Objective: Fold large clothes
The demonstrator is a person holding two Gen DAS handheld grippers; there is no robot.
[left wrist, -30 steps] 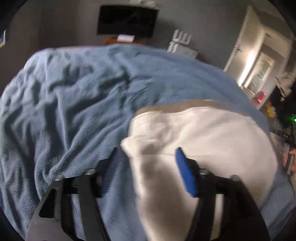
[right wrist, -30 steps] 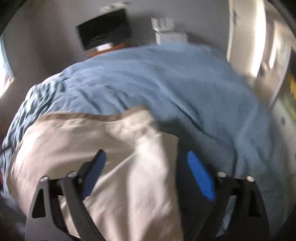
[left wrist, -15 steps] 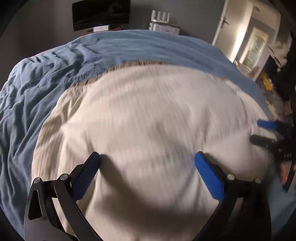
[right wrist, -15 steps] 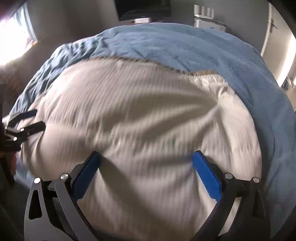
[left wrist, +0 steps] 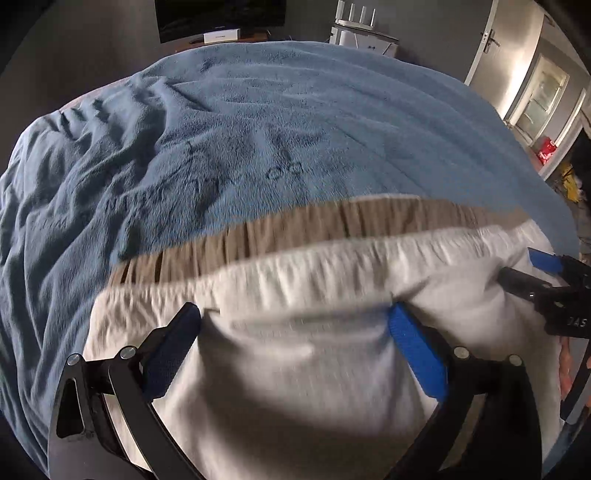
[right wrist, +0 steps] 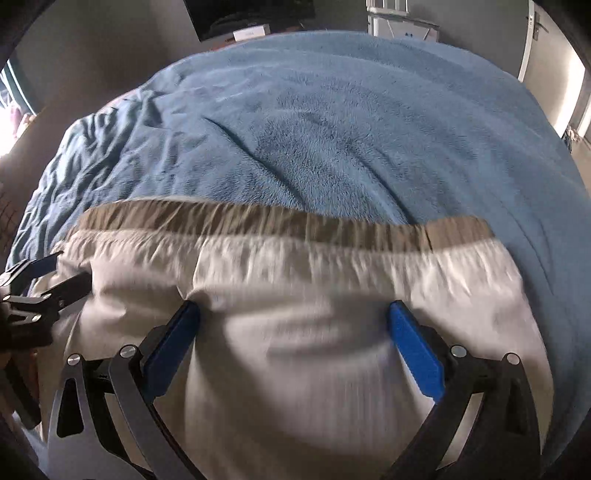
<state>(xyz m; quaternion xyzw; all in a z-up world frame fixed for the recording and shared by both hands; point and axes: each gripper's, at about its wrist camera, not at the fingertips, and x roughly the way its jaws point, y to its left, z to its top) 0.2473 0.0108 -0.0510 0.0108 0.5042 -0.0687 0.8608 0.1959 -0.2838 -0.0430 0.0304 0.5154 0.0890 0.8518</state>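
A large cream garment (left wrist: pixel 314 369) with a gathered tan waistband (left wrist: pixel 332 225) lies on the blue blanket (left wrist: pixel 240 129), waistband on the far side. My left gripper (left wrist: pixel 295 314) hovers over its left half, jaws wide and open, cloth beneath them but not pinched. In the right wrist view the same garment (right wrist: pixel 314 369) and tan waistband (right wrist: pixel 258 221) fill the lower half. My right gripper (right wrist: pixel 293 310) stands open over it, nothing pinched. Each gripper shows at the other view's edge: the right gripper (left wrist: pixel 543 269) and the left gripper (right wrist: pixel 48 273).
The blue blanket (right wrist: pixel 332 129) covers the whole bed and is rumpled on the left. Beyond the bed stand a dark screen (left wrist: pixel 221 14), a white router (left wrist: pixel 354 22) and a door (left wrist: pixel 491 44) at the right. Clutter lies on the floor at the far right.
Both grippers let go of the garment's edge, their jaws widened, and they swept back over the cloth. The garment now lies spread with its waistband in full view.
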